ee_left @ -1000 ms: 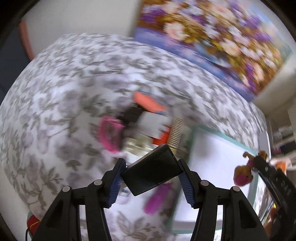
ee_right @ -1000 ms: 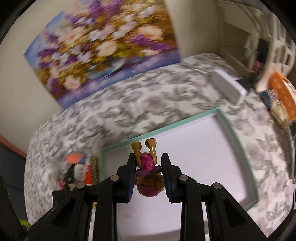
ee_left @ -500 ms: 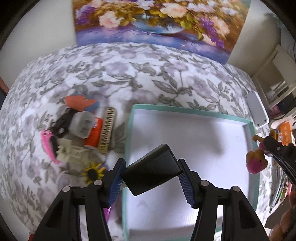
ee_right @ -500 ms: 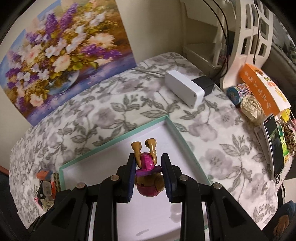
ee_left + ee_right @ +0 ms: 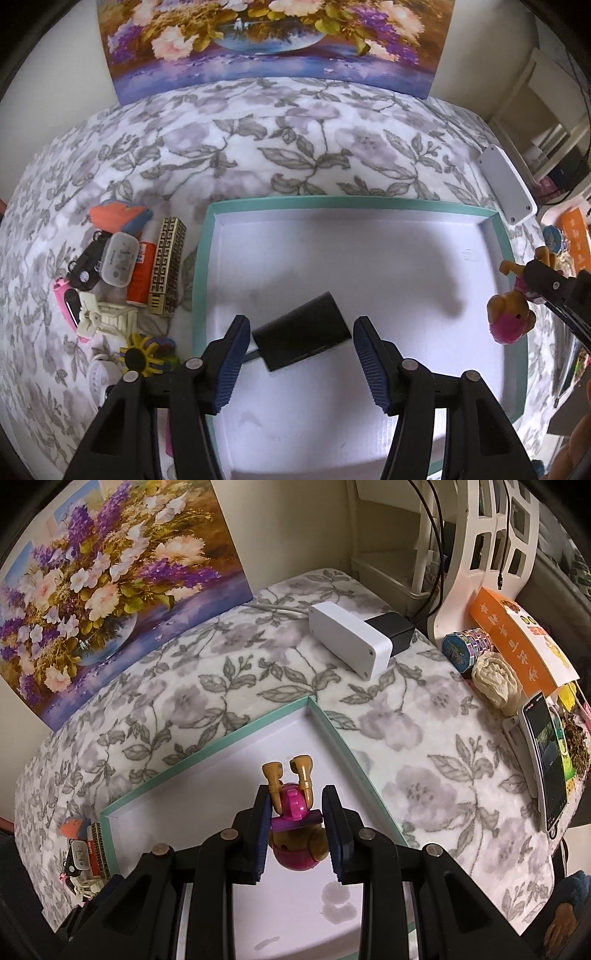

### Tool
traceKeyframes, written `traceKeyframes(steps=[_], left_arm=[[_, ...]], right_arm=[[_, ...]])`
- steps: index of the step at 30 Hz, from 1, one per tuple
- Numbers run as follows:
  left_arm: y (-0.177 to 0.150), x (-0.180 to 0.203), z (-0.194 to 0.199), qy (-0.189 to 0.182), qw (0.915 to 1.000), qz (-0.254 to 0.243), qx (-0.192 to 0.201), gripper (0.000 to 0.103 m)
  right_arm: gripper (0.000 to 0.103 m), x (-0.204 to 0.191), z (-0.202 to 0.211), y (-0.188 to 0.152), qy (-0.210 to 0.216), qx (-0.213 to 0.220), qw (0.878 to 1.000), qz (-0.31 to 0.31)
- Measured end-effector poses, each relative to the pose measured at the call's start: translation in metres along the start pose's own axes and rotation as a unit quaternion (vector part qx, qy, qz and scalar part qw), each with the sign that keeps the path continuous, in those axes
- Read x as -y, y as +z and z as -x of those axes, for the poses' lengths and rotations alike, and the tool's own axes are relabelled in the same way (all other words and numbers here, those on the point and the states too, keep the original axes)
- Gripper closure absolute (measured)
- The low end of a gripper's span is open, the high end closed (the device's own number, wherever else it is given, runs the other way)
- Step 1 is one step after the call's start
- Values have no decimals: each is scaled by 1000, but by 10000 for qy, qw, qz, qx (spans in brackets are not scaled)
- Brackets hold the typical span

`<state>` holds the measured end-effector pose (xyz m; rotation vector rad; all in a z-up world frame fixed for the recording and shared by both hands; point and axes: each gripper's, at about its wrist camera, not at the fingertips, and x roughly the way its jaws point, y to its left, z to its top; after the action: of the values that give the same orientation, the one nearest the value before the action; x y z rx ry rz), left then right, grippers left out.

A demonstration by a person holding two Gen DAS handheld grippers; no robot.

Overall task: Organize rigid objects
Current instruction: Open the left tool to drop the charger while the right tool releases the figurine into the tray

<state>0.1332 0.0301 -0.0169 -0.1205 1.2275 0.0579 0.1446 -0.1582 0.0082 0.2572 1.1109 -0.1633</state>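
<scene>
Far left, on the floral cloth (image 5: pixel 303 147): loose pile of small items just outside the tray's left wall. Orange-and-blue piece (image 5: pixel 120 218) at the far end; black toy car (image 5: pixel 86 267) and translucent lidded case (image 5: pixel 119 260) overlapping it; orange tube (image 5: pixel 142 273) and gold patterned bar (image 5: pixel 167 266) lying side by side, bar nearest the tray. Pink toy car (image 5: pixel 66 308), cream-coloured plastic piece (image 5: pixel 107 317) and a yellow sunflower ornament (image 5: pixel 142 356) closer to camera.

Centre: teal-rimmed tray (image 5: pixel 201 266) with white floor. Left gripper (image 5: pixel 301 349) poised over the tray's near-left part, fingers pointing forward, jaws spread wide. Black rectangular block (image 5: pixel 301 336) lies tilted on the tray floor between the blue pads (image 5: pixel 232 363), clear gaps on both sides: released, not gripped.

Right: right gripper (image 5: pixel 295 821) held above the tray's right portion, angled toward its far-right corner. Jaws clamped on a toy figure (image 5: pixel 295 840), pink and brown, upside down, tan legs pointing away from the camera. In the left wrist view the figure hangs over the tray's right rim.

Beyond the tray: white box (image 5: pixel 349 638) on the cloth, well apart from it; flower painting (image 5: pixel 273 40) propped against the wall.
</scene>
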Motion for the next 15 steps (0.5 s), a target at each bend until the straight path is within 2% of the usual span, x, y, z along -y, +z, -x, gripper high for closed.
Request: traceKeyframes(steps=[5, 8, 11, 14, 15], left_arm=[[0, -3, 2, -23, 10000, 19, -32, 38], [1, -6, 6, -31, 10000, 65, -5, 26], [3, -9, 11, -17, 9999, 102, 37, 24], [4, -14, 15, -17, 9998, 199, 68, 9], [5, -17, 16, -20, 9996, 258, 85, 7]], right_arm=[[74, 0, -2, -1, -58, -61, 10000, 10], [72, 1, -1, -1, -70, -40, 10000, -25], [54, 2, 1, 0, -108, -16, 9999, -49], [47, 3, 1, 1, -114, -24, 9999, -95], [43, 4, 1, 1, -111, -40, 9999, -112]])
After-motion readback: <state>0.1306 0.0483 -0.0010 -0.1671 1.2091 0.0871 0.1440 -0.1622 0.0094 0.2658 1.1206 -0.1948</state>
